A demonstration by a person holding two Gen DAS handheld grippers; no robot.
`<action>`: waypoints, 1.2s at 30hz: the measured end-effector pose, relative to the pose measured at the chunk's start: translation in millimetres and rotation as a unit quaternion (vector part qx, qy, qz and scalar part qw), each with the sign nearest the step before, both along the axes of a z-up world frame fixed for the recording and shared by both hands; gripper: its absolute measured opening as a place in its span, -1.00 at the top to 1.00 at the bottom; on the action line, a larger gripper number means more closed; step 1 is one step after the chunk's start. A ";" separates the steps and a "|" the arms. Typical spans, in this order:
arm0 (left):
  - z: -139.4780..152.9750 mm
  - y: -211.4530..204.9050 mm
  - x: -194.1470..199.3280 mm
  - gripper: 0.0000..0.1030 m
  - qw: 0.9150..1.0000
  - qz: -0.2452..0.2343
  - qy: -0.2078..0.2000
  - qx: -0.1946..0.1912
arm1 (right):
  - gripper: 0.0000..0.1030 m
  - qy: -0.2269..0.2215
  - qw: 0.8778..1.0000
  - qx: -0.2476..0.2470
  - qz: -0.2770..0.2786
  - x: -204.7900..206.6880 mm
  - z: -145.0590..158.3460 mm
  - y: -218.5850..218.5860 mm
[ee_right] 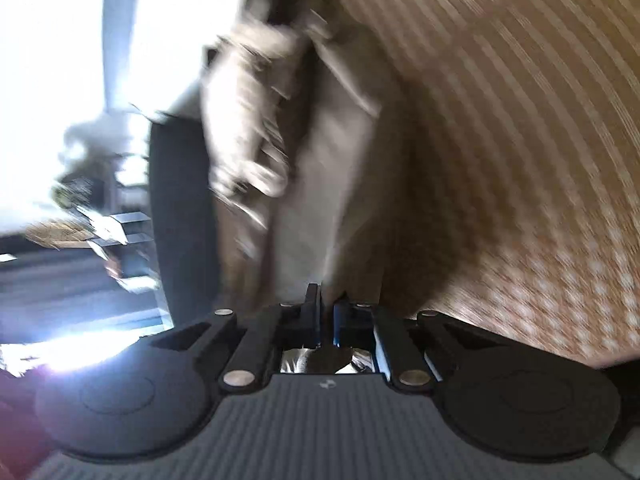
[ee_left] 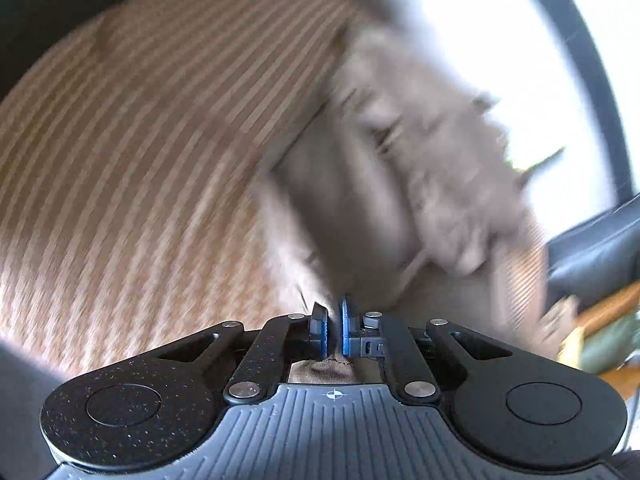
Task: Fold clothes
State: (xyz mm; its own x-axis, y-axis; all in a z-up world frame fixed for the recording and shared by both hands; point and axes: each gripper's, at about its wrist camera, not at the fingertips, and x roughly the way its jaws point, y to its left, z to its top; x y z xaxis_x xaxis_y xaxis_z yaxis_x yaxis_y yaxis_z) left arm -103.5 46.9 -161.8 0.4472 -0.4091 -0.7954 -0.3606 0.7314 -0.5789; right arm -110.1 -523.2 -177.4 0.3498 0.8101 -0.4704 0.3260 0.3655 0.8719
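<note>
**A:** What does the left wrist view show?

**B:** The left gripper (ee_left: 333, 328) with its blue pads drawn together on an edge of the grey-brown garment (ee_left: 400, 168). Cloth shows behind the pads, so the edge is pinched. The rest of the garment hangs forward over the striped surface (ee_left: 140, 140), much blurred.

**A:** And the right wrist view?

**B:** The right gripper (ee_right: 326, 312) is likewise closed on a fold of the same garment (ee_right: 320, 152), which stretches away from the pads above the striped surface (ee_right: 520, 160). (Beyond it lies a bright window and a dark chair, too smeared to read.)

**A:** Which step is this?

**B:** Judging by two pinched edges and cloth hanging from both, the garment is being raised for a fold; no finished fold is visible.

**A:** What does the next move call for?

**B:** Probably carrying both edges across together, level, and laying them down on the rest of the cloth before the pads let go.
</note>
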 end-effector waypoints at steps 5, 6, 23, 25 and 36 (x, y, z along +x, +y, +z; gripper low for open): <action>41.8 18.4 98.7 0.99 0.997 0.012 -0.073 -0.011 | 0.87 -0.075 0.995 0.026 -0.059 78.3 49.6 -5.7; 48.9 22.1 113.7 0.99 0.996 0.019 -0.084 -0.018 | 0.87 -0.095 0.993 0.032 -0.060 99.1 58.2 -4.9; -7.5 75.5 311.1 0.77 0.982 0.178 -0.070 -0.006 | 0.87 -0.088 0.966 -0.045 -0.238 350.6 -22.9 -25.6; -34.1 75.9 325.8 0.62 0.982 0.187 -0.030 -0.003 | 0.87 -0.058 0.963 -0.073 -0.253 364.1 -50.3 -23.6; -18.1 98.3 311.0 -0.69 0.959 0.252 -0.068 -0.113 | 0.87 -0.019 0.951 -0.106 -0.291 366.2 -90.4 -16.6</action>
State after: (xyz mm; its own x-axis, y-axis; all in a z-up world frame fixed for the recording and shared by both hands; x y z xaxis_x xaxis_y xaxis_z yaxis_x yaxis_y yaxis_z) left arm 207.5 145.2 -179.9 0.7257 -0.2691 -0.6333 -0.5456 0.3357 -0.7679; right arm 256.0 -539.8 -267.8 0.7296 0.3628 -0.5797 0.4967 0.3015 0.8139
